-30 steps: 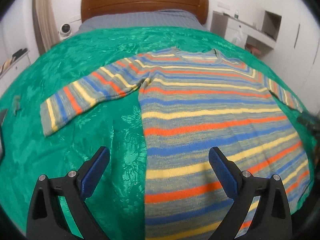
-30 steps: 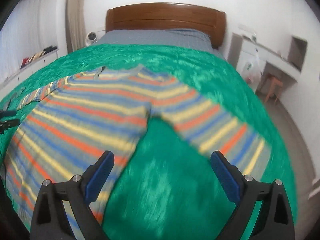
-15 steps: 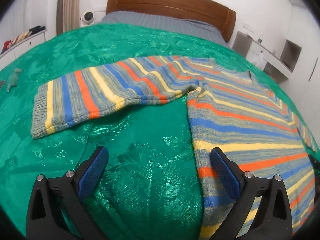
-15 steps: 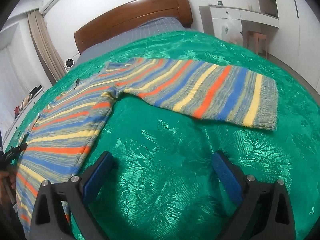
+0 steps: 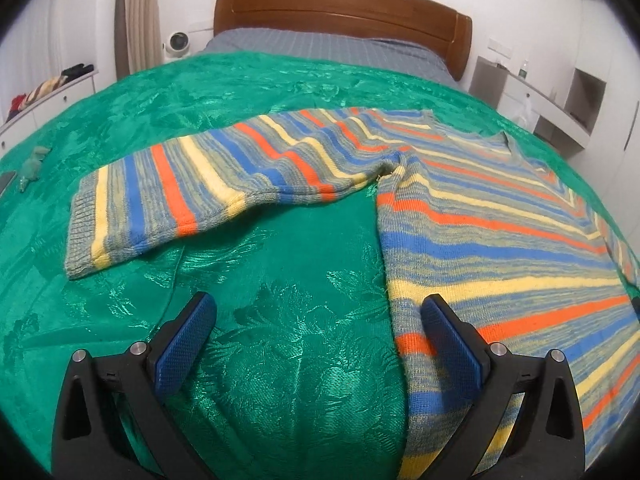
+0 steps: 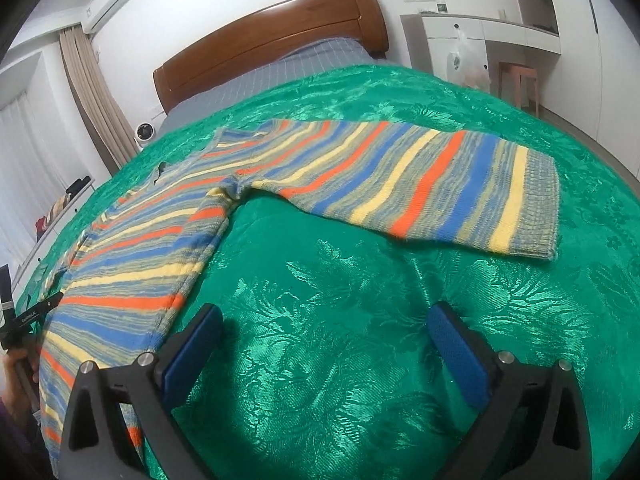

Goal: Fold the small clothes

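A striped knit sweater [image 5: 500, 232] in grey, blue, orange and yellow lies flat on the green bedspread [image 5: 280, 360]. Its left sleeve [image 5: 192, 196] stretches out ahead of my left gripper [image 5: 316, 332], which is open and empty above the cloth beside the sweater's left side edge. In the right wrist view the sweater body [image 6: 140, 248] lies to the left and its right sleeve [image 6: 432, 188] stretches to the right. My right gripper [image 6: 326, 344] is open and empty above the bedspread, below the armpit. The left gripper's tip [image 6: 36, 312] shows at the left edge.
A wooden headboard [image 5: 340, 12] and grey bedding stand at the far end. A small green toy [image 5: 32, 168] lies on the spread at the left. White drawers [image 5: 44, 96] stand left, a white desk [image 6: 492, 44] and stool [image 6: 518, 80] right.
Both grippers have swung outward from the sweater body toward the sleeves, left one leftward and right one rightward. Both stayed open; the sweater has not moved.
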Demonstrator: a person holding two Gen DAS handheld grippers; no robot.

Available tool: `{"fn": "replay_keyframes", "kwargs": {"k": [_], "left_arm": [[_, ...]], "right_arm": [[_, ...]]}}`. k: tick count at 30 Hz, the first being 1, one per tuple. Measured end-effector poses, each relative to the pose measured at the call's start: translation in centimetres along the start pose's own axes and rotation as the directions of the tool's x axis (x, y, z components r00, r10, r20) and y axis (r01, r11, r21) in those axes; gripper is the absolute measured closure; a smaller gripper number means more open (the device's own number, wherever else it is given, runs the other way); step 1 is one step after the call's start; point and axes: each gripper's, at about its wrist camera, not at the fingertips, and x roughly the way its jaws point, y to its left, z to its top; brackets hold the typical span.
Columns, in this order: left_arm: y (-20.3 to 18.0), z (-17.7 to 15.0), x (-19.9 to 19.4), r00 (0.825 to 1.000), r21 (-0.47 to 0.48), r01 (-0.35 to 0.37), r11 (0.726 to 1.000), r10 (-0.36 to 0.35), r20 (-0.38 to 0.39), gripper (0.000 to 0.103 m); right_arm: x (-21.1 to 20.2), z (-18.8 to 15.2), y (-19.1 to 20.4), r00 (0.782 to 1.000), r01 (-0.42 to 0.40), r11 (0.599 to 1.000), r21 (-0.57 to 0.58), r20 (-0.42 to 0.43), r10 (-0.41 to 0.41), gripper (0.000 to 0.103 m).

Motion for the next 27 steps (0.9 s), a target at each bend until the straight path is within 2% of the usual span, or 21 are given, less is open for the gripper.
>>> {"fn": "replay_keyframes", "kwargs": {"k": [27], "left_arm": [[-0.03, 0.03, 0.08, 1.000, -0.005, 0.002, 1.000, -0.002, -0.003, 0.000]], "right_arm": [[0.49, -0.13, 0.46, 1.000, 0.019, 1.000, -0.018, -0.008, -0.020, 0.000]]}}
